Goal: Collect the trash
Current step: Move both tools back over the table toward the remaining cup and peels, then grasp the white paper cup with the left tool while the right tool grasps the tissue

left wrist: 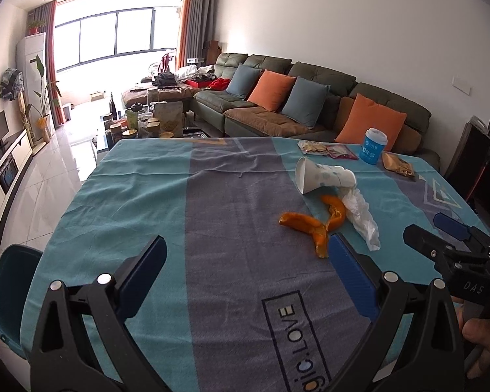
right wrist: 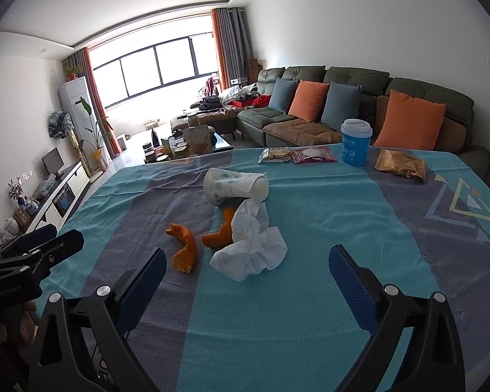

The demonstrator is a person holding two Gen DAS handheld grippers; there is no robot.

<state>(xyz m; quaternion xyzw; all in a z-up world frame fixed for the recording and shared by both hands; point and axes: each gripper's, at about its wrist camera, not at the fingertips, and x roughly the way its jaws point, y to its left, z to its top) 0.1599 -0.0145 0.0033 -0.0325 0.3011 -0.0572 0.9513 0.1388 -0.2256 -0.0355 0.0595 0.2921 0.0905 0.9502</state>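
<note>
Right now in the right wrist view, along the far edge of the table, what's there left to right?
Clear snack packet → red snack packet → blue cup with white lid → brown crinkled bag. All four sit on the tablecloth, in front of the sofa.

Big window [left wrist: 114, 39] at far end, v. bright, orange/grey curtains [left wrist: 187, 23]. Green sectional sofa [left wrist: 310, 98] w/ cushions along white right wall; glossy tiled floor [left wrist: 58, 163]; TV unit [left wrist: 3, 163] left.
</note>
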